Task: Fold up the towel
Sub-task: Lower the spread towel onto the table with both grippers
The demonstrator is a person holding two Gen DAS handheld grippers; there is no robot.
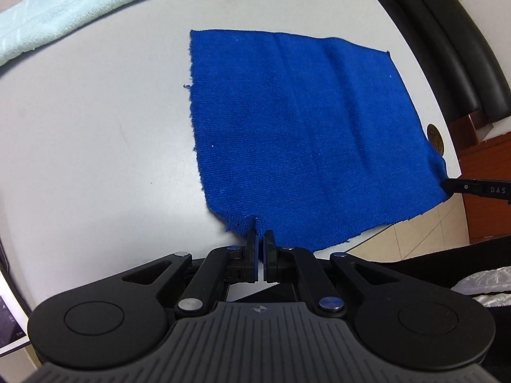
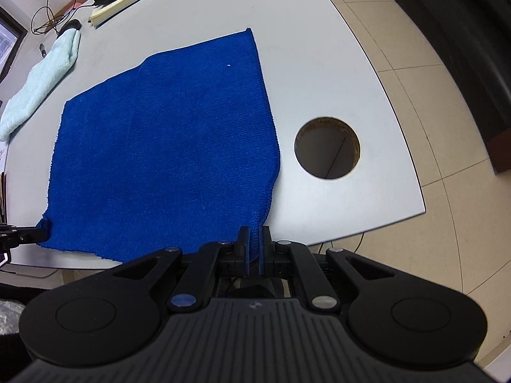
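Observation:
A blue towel (image 1: 303,134) lies spread on the grey table (image 1: 95,127), its near edge hanging a little past the table's front edge. My left gripper (image 1: 261,234) is shut on the towel's near left corner, which bunches between the pads. In the right wrist view the same blue towel (image 2: 166,146) fills the middle, and my right gripper (image 2: 253,233) is shut on its near right corner. The right gripper's tip (image 1: 453,188) shows at the right edge of the left wrist view. The left gripper's tip (image 2: 38,233) shows at the left edge of the right wrist view.
A pale green towel (image 1: 64,9) lies rolled at the table's far left, pale green towel (image 2: 41,79). A round cable hole (image 2: 327,148) opens in the table right of the blue towel. A book and cables (image 2: 57,6) sit at the back. Tiled floor (image 2: 447,191) lies beyond the table edge.

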